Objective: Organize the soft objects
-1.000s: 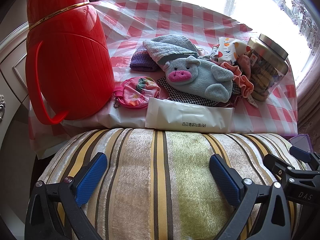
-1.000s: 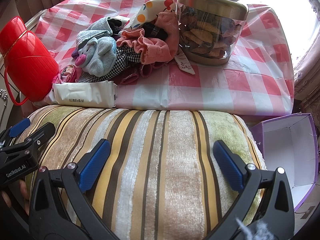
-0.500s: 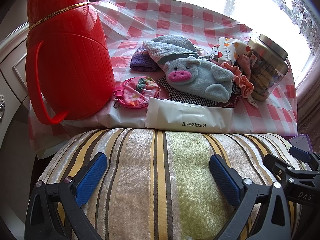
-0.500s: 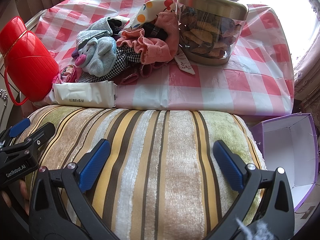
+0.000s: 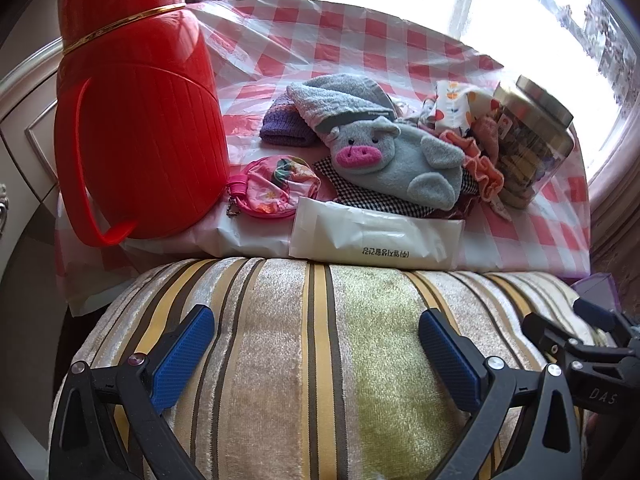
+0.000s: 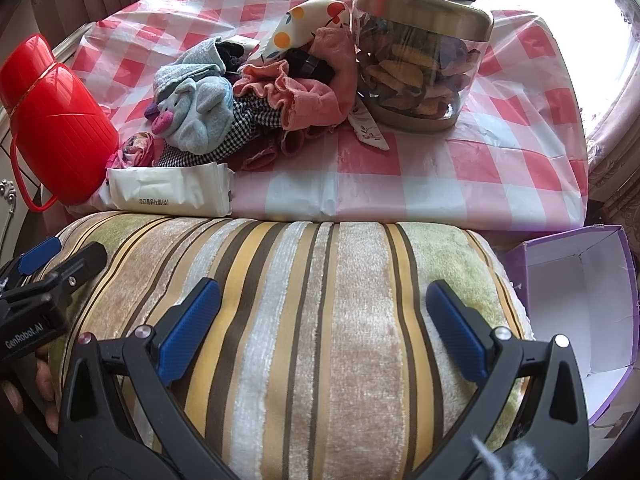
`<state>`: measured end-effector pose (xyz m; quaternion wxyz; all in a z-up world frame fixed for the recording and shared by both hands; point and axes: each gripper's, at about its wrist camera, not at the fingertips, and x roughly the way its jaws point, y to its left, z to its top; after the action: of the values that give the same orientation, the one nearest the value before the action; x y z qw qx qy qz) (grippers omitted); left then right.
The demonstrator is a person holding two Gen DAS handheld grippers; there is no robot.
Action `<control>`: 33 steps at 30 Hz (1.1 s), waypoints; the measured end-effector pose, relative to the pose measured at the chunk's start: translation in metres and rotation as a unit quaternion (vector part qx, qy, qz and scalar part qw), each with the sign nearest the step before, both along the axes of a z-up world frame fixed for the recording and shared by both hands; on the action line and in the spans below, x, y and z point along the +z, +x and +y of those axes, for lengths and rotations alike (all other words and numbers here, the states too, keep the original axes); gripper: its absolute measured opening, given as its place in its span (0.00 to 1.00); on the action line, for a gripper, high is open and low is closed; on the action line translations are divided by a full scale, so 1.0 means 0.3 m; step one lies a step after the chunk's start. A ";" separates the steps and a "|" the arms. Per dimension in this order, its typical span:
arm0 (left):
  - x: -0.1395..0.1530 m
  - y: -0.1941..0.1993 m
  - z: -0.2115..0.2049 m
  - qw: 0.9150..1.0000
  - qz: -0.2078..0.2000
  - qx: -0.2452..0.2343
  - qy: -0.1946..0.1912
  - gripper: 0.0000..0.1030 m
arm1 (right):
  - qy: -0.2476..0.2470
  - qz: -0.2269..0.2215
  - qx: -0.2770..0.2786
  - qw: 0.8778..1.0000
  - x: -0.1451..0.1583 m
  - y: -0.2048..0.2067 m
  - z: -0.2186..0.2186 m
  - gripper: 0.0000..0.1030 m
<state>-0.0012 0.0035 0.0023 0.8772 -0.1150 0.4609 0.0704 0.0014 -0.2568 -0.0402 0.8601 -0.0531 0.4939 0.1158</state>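
A striped velvet cushion [image 5: 320,392] [image 6: 312,352] fills the foreground against the table's near edge. My left gripper [image 5: 316,320] hovers open over its left part, blue pads spread wide. Open too, my right gripper [image 6: 324,288] sits above the cushion's right part. On the checked tablecloth [image 6: 480,160] lies a heap of soft things: a grey pig plush [image 5: 396,160] [image 6: 196,116], a grey towel [image 5: 336,98], a purple knit [image 5: 282,130], checked cloth [image 5: 380,200], peach ruffled fabric [image 6: 304,96] and a pink floral pouch [image 5: 276,188].
A tall red thermos jug [image 5: 136,120] [image 6: 52,120] stands at the table's left. A white tissue pack [image 5: 376,236] [image 6: 172,196] lies at the near edge. A glass jar [image 5: 528,148] [image 6: 420,60] with a steel lid stands right of the heap. An open purple box [image 6: 580,300] sits low right.
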 end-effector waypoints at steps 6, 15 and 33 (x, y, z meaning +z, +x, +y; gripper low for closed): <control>0.016 0.021 0.029 1.000 -0.006 0.004 -0.023 0.99 | 0.007 0.023 0.010 1.000 0.010 0.022 -0.003 1.00; -0.010 0.126 0.128 0.995 0.008 0.029 -0.097 0.87 | 0.038 0.054 0.086 0.994 0.031 0.097 0.032 1.00; -0.140 0.327 0.164 0.984 0.078 -0.025 -0.161 0.86 | 0.019 -0.035 0.281 0.959 0.105 0.340 0.353 1.00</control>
<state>0.0969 0.0526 -0.0398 0.8103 -0.2368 0.5357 -0.0182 0.1035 -0.1507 -0.0087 0.8106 -0.1772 0.4264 0.3601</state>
